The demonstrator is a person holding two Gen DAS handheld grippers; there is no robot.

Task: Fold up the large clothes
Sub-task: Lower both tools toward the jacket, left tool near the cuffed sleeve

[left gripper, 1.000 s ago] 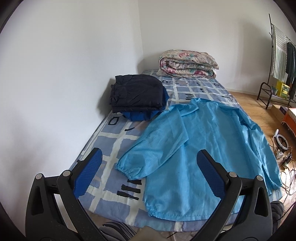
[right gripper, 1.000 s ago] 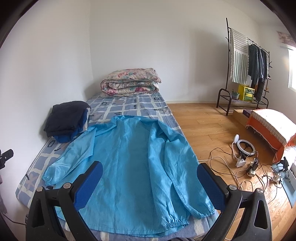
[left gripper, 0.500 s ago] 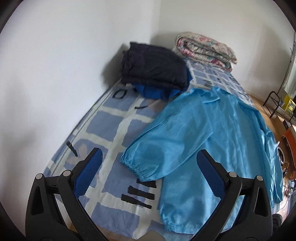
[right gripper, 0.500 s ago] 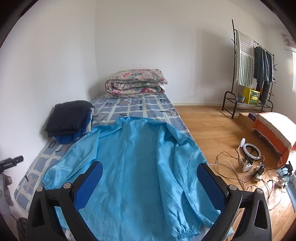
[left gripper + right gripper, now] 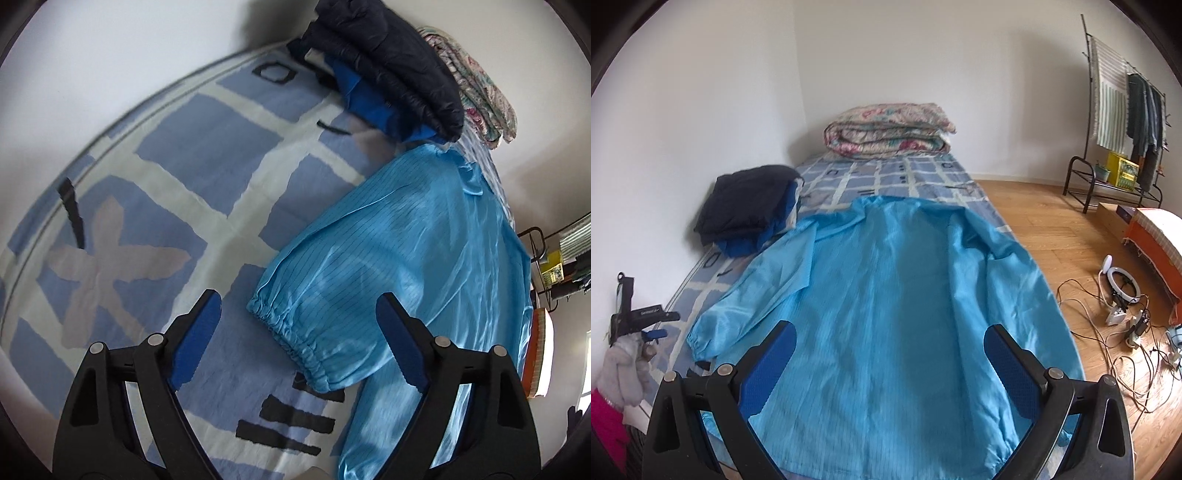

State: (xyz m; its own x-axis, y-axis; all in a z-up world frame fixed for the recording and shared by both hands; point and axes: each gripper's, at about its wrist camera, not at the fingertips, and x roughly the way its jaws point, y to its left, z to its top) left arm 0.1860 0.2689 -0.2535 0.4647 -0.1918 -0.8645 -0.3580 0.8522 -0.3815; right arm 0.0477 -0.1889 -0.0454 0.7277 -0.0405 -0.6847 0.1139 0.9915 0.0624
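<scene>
Lying flat on the bed (image 5: 916,173), back up, blue jacket (image 5: 897,295). Left gripper (image 5: 299,328) jaws apart and just been closing, sleeve cuff (image 5: 291,332) between them at 12 o'clock, probably not touched yet. Right gripper (image 5: 890,354) spread wide over the hem, gripping nothing. Folded dark clothes (image 5: 750,206) at 10 o'clock.

The jacket (image 5: 886,314) spread on the near mattress is shiny sky blue with thin dark pinstripes. The bedsheet (image 5: 207,155) shows blue-grey squares between off-white bands, with black marks. At far left, the folded clothes (image 5: 750,206) are navy over royal blue. The far quilt (image 5: 890,129) is floral pink, teal and beige. The gripper pads (image 5: 768,365) are blue on black arms.
</scene>
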